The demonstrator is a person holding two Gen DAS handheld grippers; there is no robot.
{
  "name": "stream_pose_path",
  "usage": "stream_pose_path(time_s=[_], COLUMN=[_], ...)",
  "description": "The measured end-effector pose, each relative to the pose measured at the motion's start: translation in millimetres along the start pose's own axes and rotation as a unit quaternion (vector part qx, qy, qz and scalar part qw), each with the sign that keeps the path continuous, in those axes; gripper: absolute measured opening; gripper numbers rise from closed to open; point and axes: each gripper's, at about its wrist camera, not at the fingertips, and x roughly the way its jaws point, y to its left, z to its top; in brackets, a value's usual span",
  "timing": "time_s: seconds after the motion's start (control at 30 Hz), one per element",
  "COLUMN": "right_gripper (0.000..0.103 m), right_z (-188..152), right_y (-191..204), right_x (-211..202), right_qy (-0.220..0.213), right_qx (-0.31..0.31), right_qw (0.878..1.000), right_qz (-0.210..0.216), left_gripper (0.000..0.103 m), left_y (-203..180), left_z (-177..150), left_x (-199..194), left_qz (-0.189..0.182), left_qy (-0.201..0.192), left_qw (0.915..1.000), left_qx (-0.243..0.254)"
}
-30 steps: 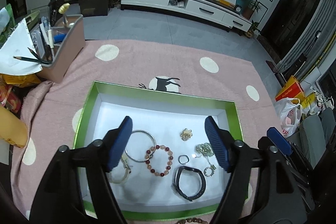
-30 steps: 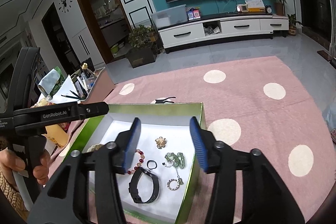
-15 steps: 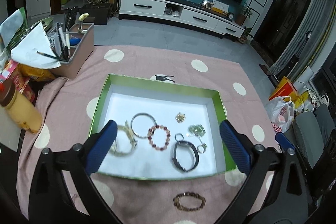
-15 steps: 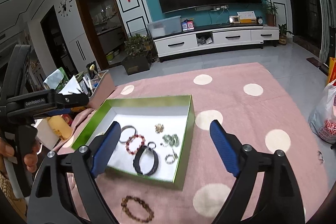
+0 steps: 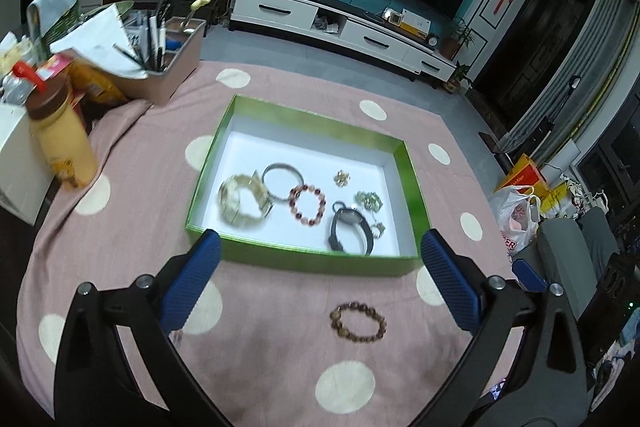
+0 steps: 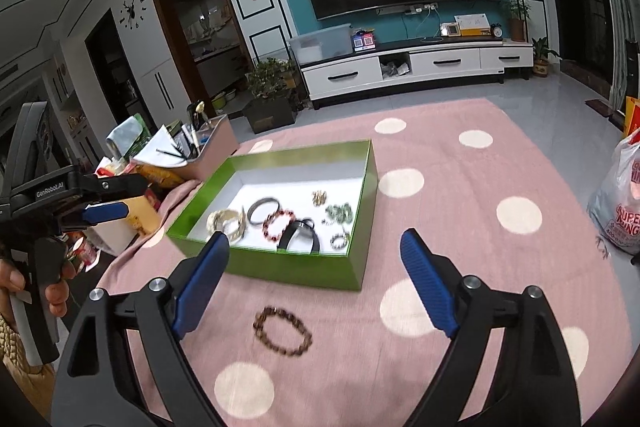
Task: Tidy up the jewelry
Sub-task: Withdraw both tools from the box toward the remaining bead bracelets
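Note:
A green box [image 5: 304, 261] [image 6: 280, 269] with a white floor holds several pieces: a gold watch [image 5: 240, 205], a silver bangle [image 5: 282, 182], a red bead bracelet [image 5: 307, 203] [image 6: 279, 224], a black band [image 5: 351, 229] [image 6: 299, 235] and small green and gold trinkets. A brown bead bracelet [image 5: 358, 321] [image 6: 283, 331] lies on the pink cloth in front of the box. My left gripper [image 5: 320, 283] stands open above the cloth, nothing between its blue pads. My right gripper [image 6: 314, 285] is open too, empty, with the brown bracelet just below it.
A pink spotted cloth [image 5: 132, 227] covers the table. At the left stand a yellow bottle [image 5: 60, 143], a pen caddy [image 5: 172, 67] and snack packs. A hand holds the left gripper's handle [image 6: 36, 267] at the left edge. A plastic bag [image 6: 618, 203] sits at the right.
Both grippers have pulled back from over the box toward the near side and opened wide. The brown bracelet on the cloth has come into view in front of the box.

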Motion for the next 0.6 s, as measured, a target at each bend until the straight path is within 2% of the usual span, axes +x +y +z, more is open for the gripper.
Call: stream_pose_path(time_s=[0.27, 0.6], right_gripper=[0.088, 0.088], right_z=[-21, -39], right_y=[3, 9], right_x=[-8, -8], right_qy=[0.017, 0.04], right_qx=[0.004, -0.005], right_qw=[1.0, 0.999], right_qz=[0.0, 0.001], left_gripper=[0.101, 0.101], left_y=[22, 48], left_z=[-25, -49], left_x=[-28, -33], left_qz=[0.009, 0.033], left_qy=[-0.03, -0.005], left_qw=[0.9995, 0.9992], left_qx=[-0.01, -0.022])
